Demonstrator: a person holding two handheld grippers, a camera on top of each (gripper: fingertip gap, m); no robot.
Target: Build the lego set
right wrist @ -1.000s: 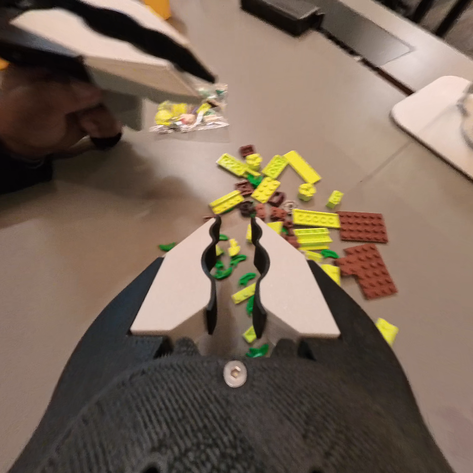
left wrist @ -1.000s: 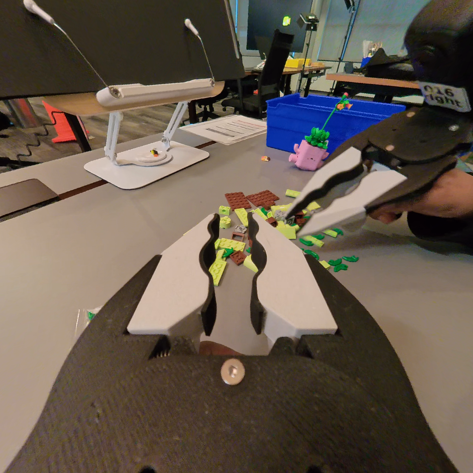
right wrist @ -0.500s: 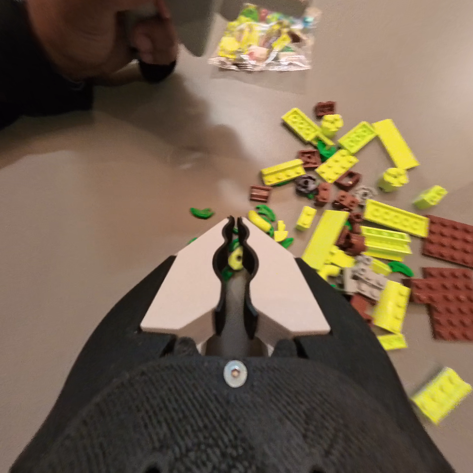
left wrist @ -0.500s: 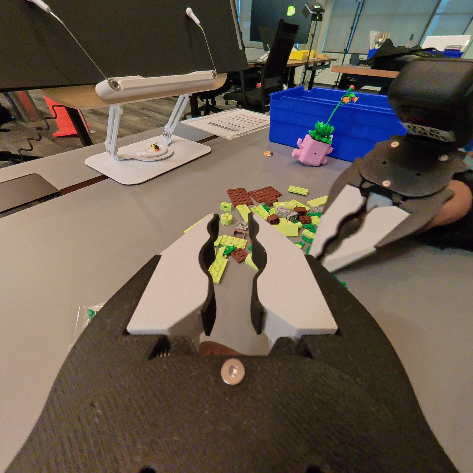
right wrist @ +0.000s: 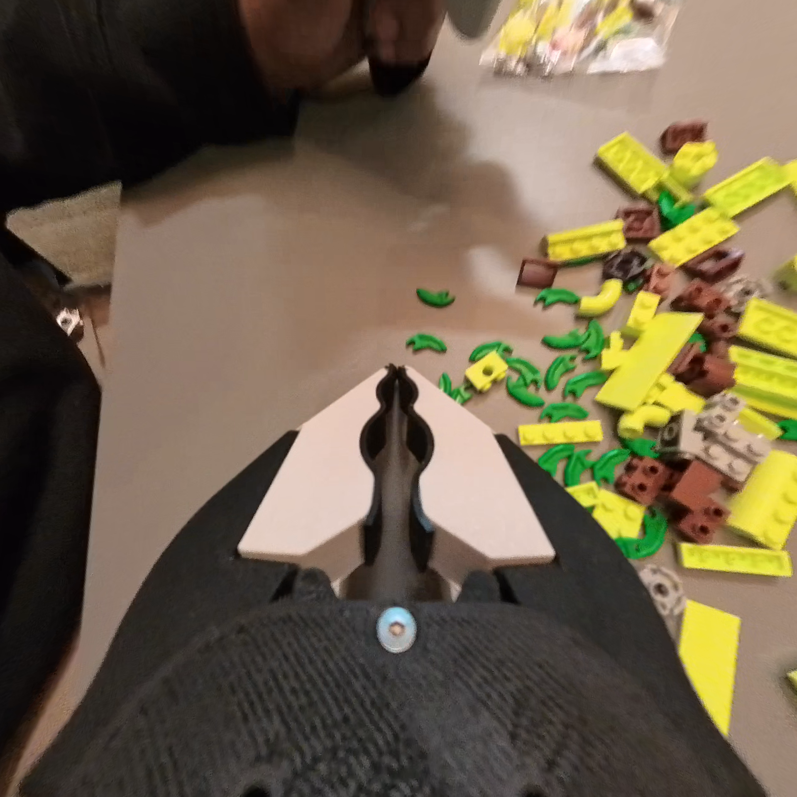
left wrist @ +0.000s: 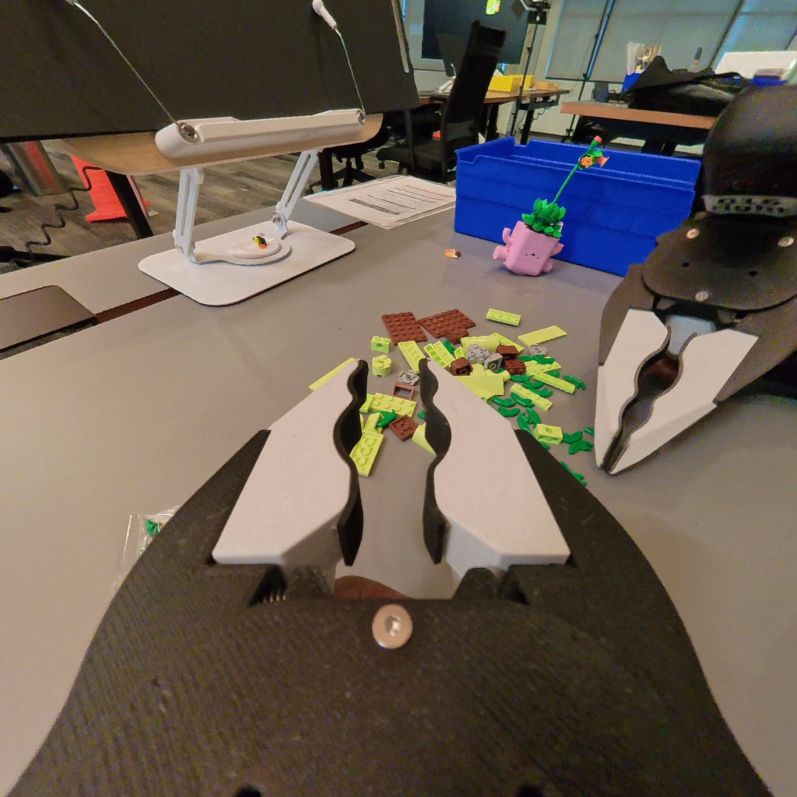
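Loose lego pieces lie in a pile on the grey table: lime plates, brown bricks, grey bits and small green leaves. They also show in the right wrist view. Two brown plates lie at the pile's far edge. My left gripper is open and empty, held above the table just short of the pile. My right gripper is shut, tips down at the table beside the green leaves. I see nothing between its jaws. It also shows in the left wrist view, right of the pile.
A pink lego pot with a green plant stands before a blue bin. A white stand and papers are at the back. A clear bag of pieces lies beside a person's hand. My hands' fingertips stand some 15 cm from each other.
My right gripper has shut and moved from over the pile to the table at the pile's near side. My left gripper has stayed open and almost still.
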